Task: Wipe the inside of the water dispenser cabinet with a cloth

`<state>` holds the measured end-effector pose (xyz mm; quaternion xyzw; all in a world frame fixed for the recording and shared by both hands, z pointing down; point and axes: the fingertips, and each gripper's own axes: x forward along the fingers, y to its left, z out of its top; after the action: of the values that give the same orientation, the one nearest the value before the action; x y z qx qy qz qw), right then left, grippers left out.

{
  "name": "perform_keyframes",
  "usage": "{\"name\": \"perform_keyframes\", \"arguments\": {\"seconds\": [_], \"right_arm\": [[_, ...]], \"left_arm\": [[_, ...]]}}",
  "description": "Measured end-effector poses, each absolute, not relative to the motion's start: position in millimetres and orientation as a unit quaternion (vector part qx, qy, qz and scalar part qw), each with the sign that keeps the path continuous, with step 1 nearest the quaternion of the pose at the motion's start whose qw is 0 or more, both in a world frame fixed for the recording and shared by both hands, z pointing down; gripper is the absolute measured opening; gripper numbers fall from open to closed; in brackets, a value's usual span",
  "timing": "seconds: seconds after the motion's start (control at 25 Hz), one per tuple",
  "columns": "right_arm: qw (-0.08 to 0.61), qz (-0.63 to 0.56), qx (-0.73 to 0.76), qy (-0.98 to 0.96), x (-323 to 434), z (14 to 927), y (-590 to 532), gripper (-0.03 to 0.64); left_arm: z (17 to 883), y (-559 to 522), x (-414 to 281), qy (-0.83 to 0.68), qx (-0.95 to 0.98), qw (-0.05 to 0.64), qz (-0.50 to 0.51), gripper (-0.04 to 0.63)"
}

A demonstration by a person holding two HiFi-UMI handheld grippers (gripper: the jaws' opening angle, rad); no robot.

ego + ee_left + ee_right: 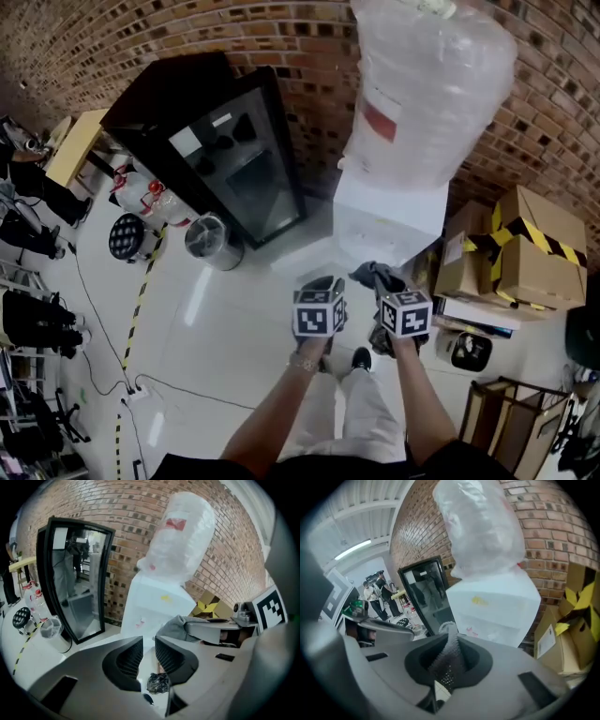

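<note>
The person is standing on the pale floor (pixel 234 328) facing the water dispenser (pixel 389 211), a white unit set against the brick wall (pixel 281 37) and carrying a large bottle (pixel 427 84) wrapped in clear plastic. Both grippers are being held out side by side in front of the dispenser, close to each other and not touching it.

The right gripper (pixel 389 281) is pinching the grey cloth (pixel 366 274). In the right gripper view its fingers (pixel 476 660) are closing tight on a twisted fold of the cloth, which is poking up between them. The loose end is drooping toward the left gripper (pixel 320 286). That gripper is holding nothing, and its ribbed fingers (pixel 131 656) are standing a narrow gap apart with only the floor showing between them.

To the left of the dispenser a black glass-door cabinet (pixel 225 150) is leaning against the wall, with a small bin (pixel 208 239) lined with plastic just at its foot. To the right, cardboard boxes (pixel 525 248) with yellow-and-black tape are sitting stacked by the wall.
</note>
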<state>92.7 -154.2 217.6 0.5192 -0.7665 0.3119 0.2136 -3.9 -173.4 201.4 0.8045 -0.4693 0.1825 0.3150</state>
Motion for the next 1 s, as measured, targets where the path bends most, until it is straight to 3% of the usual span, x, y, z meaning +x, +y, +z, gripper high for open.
{"name": "perform_keyframes", "arguments": {"seconds": [0.4, 0.64, 0.8, 1.0], "right_arm": [[0.225, 0.296, 0.515, -0.773, 100, 510, -202, 0.023], [0.224, 0.263, 0.508, -0.789, 104, 643, -250, 0.023], [0.22, 0.258, 0.511, -0.79, 110, 704, -280, 0.023], [0.18, 0.247, 0.549, -0.778, 125, 714, -321, 0.023]], "left_arm": [[450, -229, 12, -0.474, 0.817, 0.246, 0.218, 0.069], [531, -267, 25, -0.46, 0.836, 0.232, 0.188, 0.057], [574, -286, 32, -0.462, 0.844, 0.198, 0.187, 0.057], [595, -297, 39, -0.458, 0.847, 0.201, 0.179, 0.057]]}}
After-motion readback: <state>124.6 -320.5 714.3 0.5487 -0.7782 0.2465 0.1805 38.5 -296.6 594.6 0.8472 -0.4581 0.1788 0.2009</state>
